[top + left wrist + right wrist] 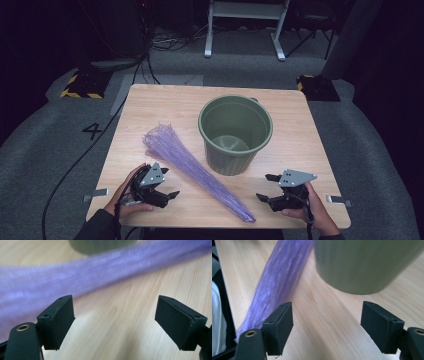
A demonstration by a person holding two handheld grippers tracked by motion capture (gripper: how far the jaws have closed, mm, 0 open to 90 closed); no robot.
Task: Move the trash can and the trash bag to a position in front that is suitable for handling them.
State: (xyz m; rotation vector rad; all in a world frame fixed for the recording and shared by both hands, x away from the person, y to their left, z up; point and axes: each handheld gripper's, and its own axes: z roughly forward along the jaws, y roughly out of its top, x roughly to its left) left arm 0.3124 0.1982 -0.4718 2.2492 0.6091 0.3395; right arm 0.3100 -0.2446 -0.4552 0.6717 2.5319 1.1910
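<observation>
A long, twisted purple plastic bag [192, 165] lies slantwise on the wooden table [150, 105], its fanned end at the upper left and its narrow end near the front edge. To its right a green bin [235, 135] stands upright and looks empty. My left gripper [171, 182] is open just left of the bag, jaws pointing at it. In the left gripper view the bag [82, 277] runs across beyond the open gripper [115, 317]. My right gripper [263, 186] is open below the bin, right of the bag's narrow end. In the right gripper view the bag [279, 277] and bin [362, 265] lie ahead of the empty gripper [327, 325].
Small metal brackets stick out at the table's front left [95, 194] and front right [339, 200]. Grey carpet surrounds the table, with a cable [80, 155] trailing at the left. A white frame [245, 30] stands on the floor beyond the far edge.
</observation>
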